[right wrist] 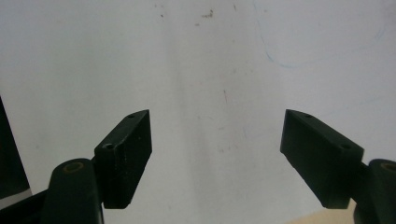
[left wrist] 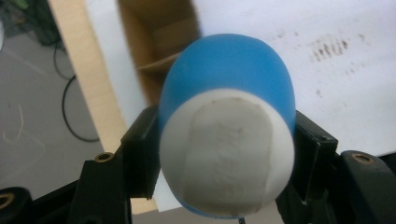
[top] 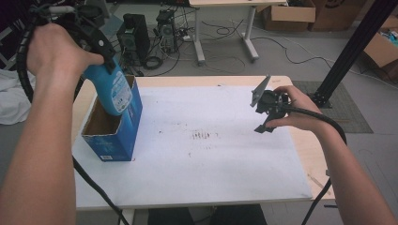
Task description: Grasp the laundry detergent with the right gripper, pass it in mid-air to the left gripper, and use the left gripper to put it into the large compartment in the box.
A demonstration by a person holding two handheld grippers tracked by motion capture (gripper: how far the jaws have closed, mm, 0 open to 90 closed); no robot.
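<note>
- Right now my left gripper (top: 110, 70) is clamped on the blue plastic bottle with a white label (top: 115, 91), holding it by its top end with the body hanging down.
- I see the bottle tilted, its lower end dipping into the open top of the blue cardboard box (top: 112, 136), which stands upright near the left edge of the white sheet (top: 211, 154) covering the wooden table (top: 314, 154).
- From the left gripper view, both black jaws press on either side of the bottle's (left wrist: 229, 140) neck end, its round white cap face turned toward the camera, and the brown inside of the box (left wrist: 159, 42) sits just beyond it.
- My right gripper (top: 265, 119) hangs over the right side of the sheet, close to its right edge and well apart from the box and the bottle.
- Its jaws stand wide with nothing between them; in the right gripper view (right wrist: 217, 154) I see bare white sheet (right wrist: 210, 60) with faint smudges beneath.
- A patch of dark scuff marks (top: 202, 136) lies on the sheet near its middle, between the box and my right gripper.
</note>
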